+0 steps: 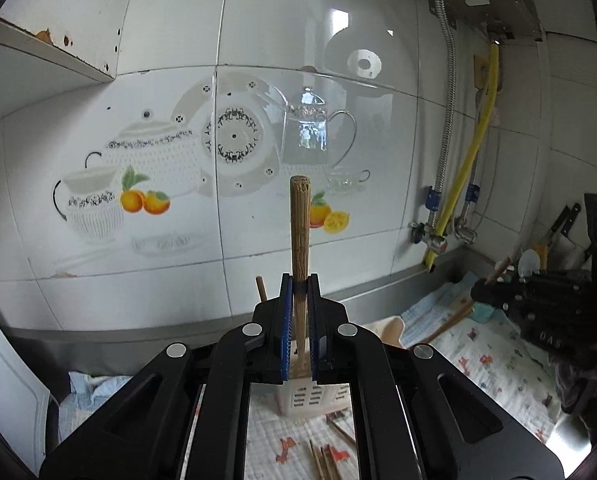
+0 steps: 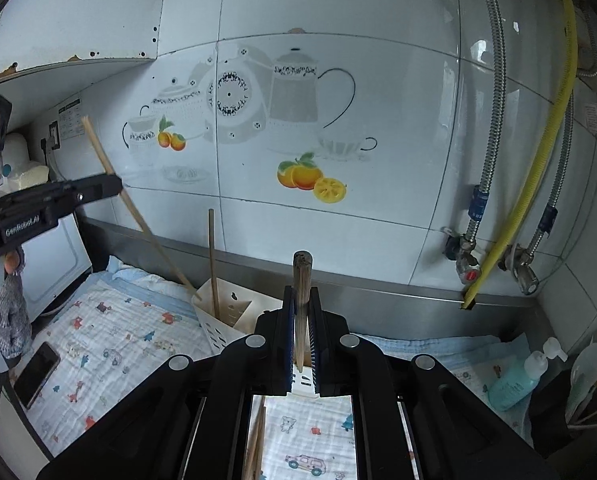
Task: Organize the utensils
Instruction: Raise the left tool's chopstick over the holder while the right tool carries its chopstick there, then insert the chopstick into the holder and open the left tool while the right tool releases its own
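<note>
Wooden chopstick point(image 1: 300, 232) clamped upright in left claw point(image 1: 299, 280), above holder rim point(image 1: 298, 390)

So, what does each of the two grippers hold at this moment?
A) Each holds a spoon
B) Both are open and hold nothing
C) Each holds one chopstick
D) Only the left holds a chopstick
C: the left gripper clamps one upright chopstick, and the right gripper clamps another chopstick.

chopsticks point(image 2: 301, 300): 3 upright | holder point(image 2: 222, 326): 1 | bottle point(image 2: 516, 380): 1 | phone point(image 2: 36, 374): 1
</note>
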`<action>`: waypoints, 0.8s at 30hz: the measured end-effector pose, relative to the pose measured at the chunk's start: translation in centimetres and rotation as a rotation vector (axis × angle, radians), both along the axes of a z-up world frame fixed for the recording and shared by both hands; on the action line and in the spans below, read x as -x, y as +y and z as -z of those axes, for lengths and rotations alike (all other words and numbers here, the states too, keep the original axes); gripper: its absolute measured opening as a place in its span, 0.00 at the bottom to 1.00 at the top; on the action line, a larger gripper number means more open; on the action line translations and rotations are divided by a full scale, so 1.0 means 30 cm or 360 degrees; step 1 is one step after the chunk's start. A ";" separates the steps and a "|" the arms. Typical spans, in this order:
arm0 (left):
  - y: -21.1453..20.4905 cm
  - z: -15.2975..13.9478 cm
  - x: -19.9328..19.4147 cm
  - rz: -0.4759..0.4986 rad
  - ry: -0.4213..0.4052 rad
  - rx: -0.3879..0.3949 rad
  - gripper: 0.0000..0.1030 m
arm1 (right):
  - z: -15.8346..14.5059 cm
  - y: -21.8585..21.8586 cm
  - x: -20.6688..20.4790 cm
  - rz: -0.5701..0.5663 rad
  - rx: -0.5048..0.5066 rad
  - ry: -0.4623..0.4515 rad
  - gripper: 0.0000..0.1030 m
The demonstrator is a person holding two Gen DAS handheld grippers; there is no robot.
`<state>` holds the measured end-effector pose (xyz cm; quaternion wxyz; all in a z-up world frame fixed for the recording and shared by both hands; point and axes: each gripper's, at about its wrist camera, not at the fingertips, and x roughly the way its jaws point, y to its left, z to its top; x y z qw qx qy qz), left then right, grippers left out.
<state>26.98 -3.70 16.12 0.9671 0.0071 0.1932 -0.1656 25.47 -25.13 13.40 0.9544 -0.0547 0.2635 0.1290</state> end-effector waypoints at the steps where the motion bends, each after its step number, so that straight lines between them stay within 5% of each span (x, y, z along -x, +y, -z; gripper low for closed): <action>1: -0.004 0.001 -0.023 -0.0002 0.0011 0.0011 0.05 | 0.012 0.003 -0.010 0.0002 0.0003 0.0009 0.06; 8: -0.019 0.102 -0.151 -0.0054 0.0146 0.0010 0.05 | 0.075 0.006 -0.057 0.0000 0.0018 0.0065 0.06; 16: -0.014 0.207 -0.209 -0.0056 0.0261 -0.0016 0.06 | -0.105 -0.053 -0.030 0.0058 -0.0018 -0.0148 0.06; 24: -0.024 0.248 -0.234 -0.0057 0.0314 -0.0042 0.06 | -0.041 -0.026 -0.087 0.0021 -0.0063 -0.0084 0.06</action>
